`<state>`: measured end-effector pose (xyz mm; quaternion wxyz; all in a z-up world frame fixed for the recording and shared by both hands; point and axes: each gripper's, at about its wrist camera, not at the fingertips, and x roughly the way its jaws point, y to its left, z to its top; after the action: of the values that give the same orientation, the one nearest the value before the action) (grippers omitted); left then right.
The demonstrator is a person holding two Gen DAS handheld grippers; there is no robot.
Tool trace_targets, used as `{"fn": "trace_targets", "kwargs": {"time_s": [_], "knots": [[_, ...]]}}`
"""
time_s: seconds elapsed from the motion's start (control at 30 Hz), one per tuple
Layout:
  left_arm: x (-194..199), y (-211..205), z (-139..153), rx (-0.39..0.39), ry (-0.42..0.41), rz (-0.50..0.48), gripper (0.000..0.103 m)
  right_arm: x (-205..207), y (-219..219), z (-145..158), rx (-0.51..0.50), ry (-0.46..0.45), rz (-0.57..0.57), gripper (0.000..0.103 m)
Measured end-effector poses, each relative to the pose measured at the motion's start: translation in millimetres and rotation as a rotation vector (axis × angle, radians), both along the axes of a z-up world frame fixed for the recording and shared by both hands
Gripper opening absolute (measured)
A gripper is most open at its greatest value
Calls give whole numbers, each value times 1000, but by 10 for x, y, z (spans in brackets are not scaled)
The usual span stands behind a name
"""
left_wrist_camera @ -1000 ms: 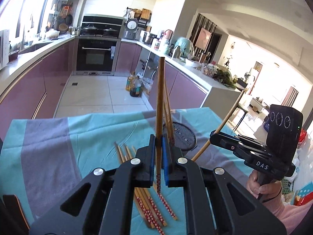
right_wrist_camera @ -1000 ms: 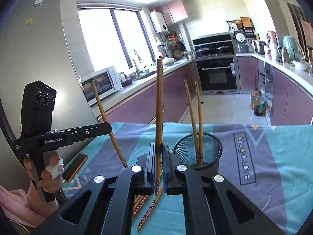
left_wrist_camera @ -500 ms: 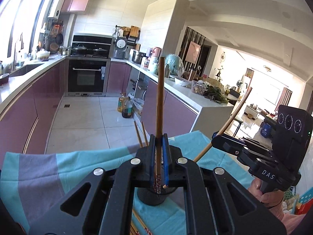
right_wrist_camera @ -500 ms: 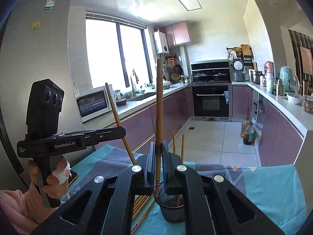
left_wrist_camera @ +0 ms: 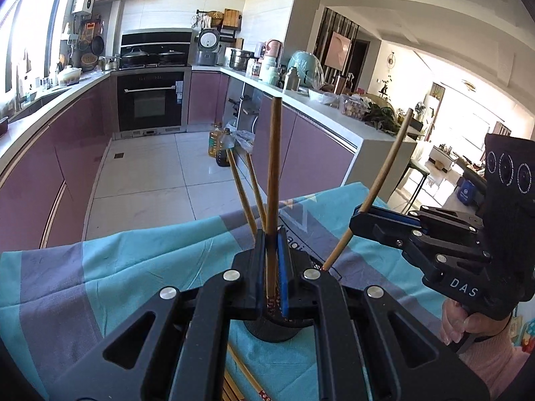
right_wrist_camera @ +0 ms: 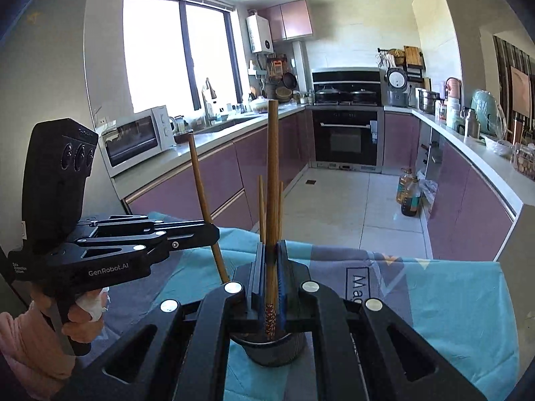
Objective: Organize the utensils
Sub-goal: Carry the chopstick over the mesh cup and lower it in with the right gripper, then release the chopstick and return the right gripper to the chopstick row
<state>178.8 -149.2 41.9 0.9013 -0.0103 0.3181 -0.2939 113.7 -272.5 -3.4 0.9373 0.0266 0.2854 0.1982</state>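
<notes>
both grippers are clamped tight, each on one chopstick: my left gripper (left_wrist_camera: 271,267) holds its chopstick (left_wrist_camera: 273,180) upright, my right gripper (right_wrist_camera: 271,274) holds another (right_wrist_camera: 271,180), both poised over the mesh holder (right_wrist_camera: 267,351). two chopsticks (left_wrist_camera: 243,193) already lean inside — mine could knock them or catch the rim and tip it. more chopsticks (left_wrist_camera: 247,384) lie loose on the teal cloth (left_wrist_camera: 117,267) — the other gripper crowds close.

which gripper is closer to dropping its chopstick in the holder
Hard to call; slightly the right gripper: its chopstick stands upright with its tip inside the mesh holder. The left gripper's looks nearly there too.
</notes>
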Motion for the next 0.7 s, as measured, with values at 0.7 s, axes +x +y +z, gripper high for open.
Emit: {"fn": "trace_targets", "kwargs": {"time_s": [0.7], "knots": [[378, -27, -441, 33, 76, 34, 27, 318, -4, -370, 57, 156, -31, 10]]}}
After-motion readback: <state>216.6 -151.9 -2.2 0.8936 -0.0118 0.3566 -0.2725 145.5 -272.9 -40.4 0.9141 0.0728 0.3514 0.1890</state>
